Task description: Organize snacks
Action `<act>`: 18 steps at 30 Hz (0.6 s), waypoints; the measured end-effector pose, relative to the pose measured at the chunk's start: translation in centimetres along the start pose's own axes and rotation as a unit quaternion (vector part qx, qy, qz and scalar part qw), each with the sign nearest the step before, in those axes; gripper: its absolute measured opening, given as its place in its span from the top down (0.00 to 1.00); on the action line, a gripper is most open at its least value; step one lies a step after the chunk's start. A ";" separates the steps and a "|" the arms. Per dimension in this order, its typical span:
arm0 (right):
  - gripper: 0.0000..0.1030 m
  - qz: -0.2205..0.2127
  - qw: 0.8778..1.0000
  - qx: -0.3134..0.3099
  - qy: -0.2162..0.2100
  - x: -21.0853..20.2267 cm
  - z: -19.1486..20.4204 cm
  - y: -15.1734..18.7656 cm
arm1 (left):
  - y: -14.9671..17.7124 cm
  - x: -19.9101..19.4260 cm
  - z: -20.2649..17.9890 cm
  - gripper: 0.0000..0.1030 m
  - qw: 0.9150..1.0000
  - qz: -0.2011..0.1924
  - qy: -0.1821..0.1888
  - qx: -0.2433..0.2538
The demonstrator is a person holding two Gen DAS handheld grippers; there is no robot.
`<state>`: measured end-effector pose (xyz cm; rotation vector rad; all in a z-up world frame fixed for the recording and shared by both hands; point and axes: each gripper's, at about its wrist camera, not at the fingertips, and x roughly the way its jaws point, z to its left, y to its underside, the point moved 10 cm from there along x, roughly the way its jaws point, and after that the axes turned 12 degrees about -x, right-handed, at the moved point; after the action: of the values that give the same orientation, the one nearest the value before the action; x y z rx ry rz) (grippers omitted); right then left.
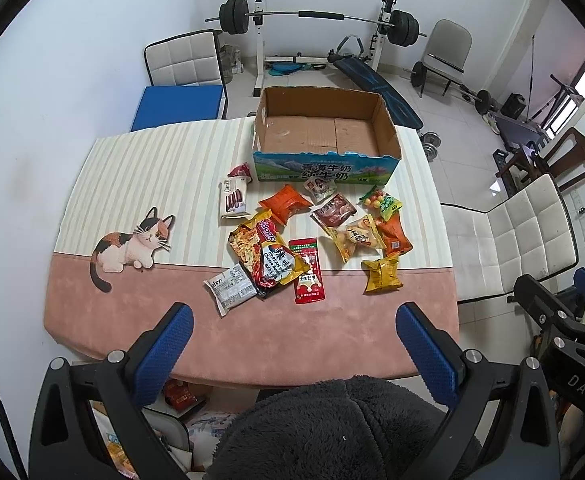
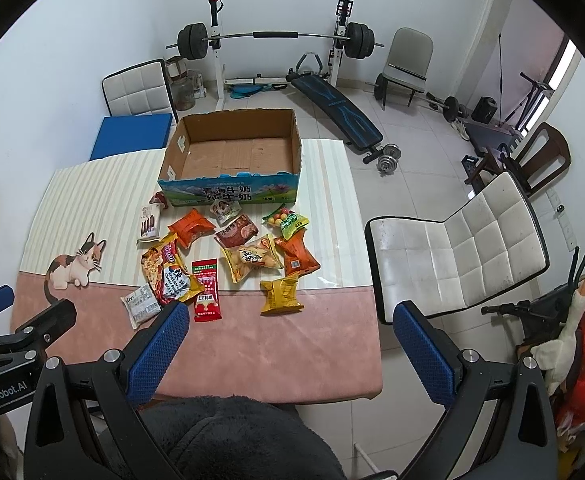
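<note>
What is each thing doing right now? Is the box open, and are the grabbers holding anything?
Cardboard box: open on top, nothing inside, upright on the table.
Left gripper: jaws wide open, holding nothing.
Right gripper: jaws wide open, holding nothing.
Noodle packet: sealed, lying flat, overlapping the white packet.
Red sachet: lying flat on the table.
Yellow snack bag: sealed, puffed, apart from the box.

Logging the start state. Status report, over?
Left gripper and right gripper open, empty. Open cardboard box holds nothing; foil snack packets loose before it. Nothing blocking.
</note>
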<state>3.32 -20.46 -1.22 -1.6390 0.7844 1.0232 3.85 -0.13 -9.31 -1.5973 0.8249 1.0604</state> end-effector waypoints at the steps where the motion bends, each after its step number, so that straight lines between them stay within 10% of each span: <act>1: 0.00 0.001 1.000 0.000 -0.001 0.1 0.1 0.0 | 0.0 0.0 0.0 0.00 1.000 0.001 0.000 -0.001; 18: 0.00 0.004 1.000 -0.005 -0.002 0.1 0.5 -0.2 | 0.2 -0.1 0.0 0.00 1.000 0.003 0.001 -0.001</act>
<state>3.40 -19.91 -1.25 -1.6438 0.7851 1.0361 3.68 -0.17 -9.29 -1.5986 0.8295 1.0644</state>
